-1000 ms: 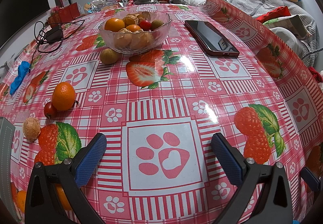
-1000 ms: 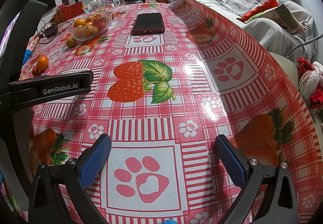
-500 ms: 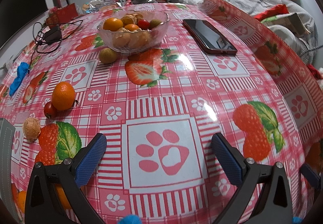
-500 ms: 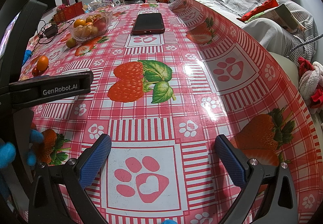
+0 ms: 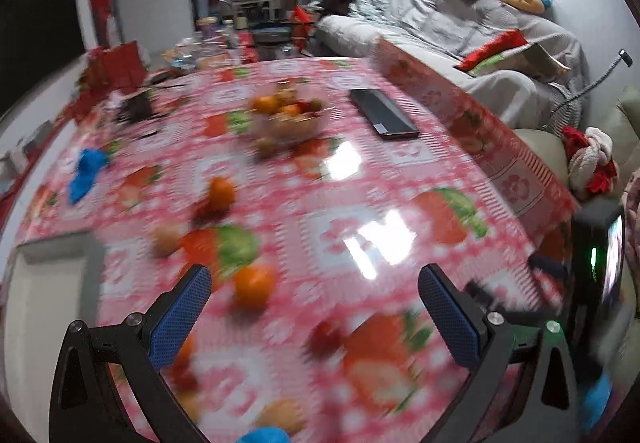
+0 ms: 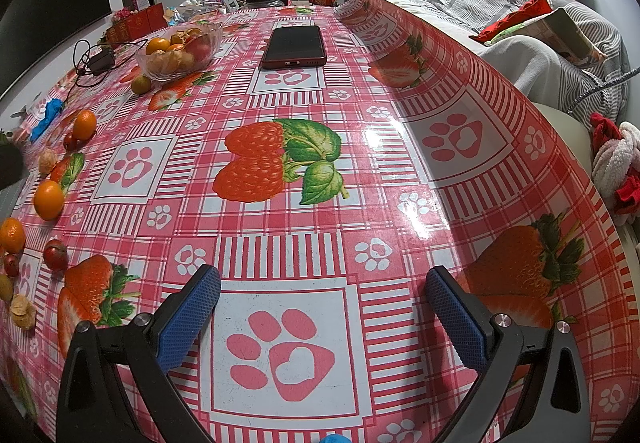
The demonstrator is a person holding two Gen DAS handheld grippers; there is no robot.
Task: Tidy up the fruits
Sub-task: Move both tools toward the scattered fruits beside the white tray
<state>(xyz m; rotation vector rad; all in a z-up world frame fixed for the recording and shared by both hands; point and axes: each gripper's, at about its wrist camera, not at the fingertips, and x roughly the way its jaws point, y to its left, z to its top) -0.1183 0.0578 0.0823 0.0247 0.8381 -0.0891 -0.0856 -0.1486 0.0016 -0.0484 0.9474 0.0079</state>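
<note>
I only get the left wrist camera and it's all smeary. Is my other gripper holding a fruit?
Observer: No. The right gripper is open, with nothing between its fingers, above the tablecloth.
Operator: What's the little blob by the bowl?
Observer: A small yellow-green round fruit, lying on the cloth just outside the glass bowl.
Operator: Are there any tiny ones near the edge?
Observer: Yes. A papery husked fruit lies at the near left edge, and a small red fruit lies a little beyond it.
</note>
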